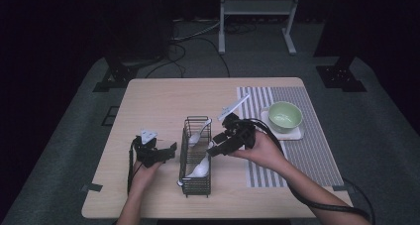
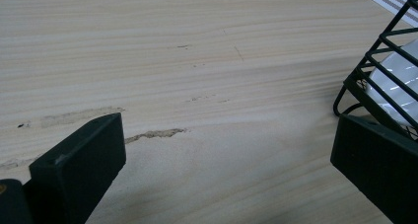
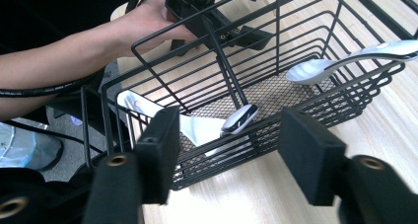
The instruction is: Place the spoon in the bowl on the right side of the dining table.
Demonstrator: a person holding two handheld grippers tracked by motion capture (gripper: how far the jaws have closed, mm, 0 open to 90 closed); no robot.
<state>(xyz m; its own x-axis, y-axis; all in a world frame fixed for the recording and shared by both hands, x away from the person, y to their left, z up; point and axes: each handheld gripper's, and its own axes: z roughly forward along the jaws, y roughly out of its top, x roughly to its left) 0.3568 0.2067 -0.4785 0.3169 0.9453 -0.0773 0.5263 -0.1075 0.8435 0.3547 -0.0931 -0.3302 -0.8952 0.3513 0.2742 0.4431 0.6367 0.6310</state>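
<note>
**Right gripper lined up on a spoon handle at the rack's wall**

Your right gripper (image 1: 216, 148) sits at the right wall of the black wire rack (image 1: 196, 155), tilted down toward it. In the right gripper view its fingers (image 3: 160, 150) stand part-way apart, one on each side of the handle tip of the nearer white ceramic spoon (image 3: 197, 128), with the rack's wires between them and the spoon. The pads press on nothing yet; the spoon lies free inside the rack, its bowl toward your end and its handle slanting up to the wall. That slant is why you come in from the side: the handle end is the one part that rises to the top of the wires where fingers can straddle it.

A second white spoon (image 3: 355, 58) leans at the far end of the rack, its handle over the rim, well apart from the first, so it should not interfere.

Your left gripper (image 1: 154, 153) rests low on the tabletop (image 1: 158, 101) just beside the rack's left wall. Its fingers (image 2: 81, 169) are wide apart and empty, and the rack's corner shows just beside one of them. Parked there, it looks ready to steady the light rack if the spoon catches on a wire.

The striped placemat (image 1: 297, 150) with the green bowl (image 1: 285, 117) on its white coaster lies to the right, a likely place for the spoon.
</note>
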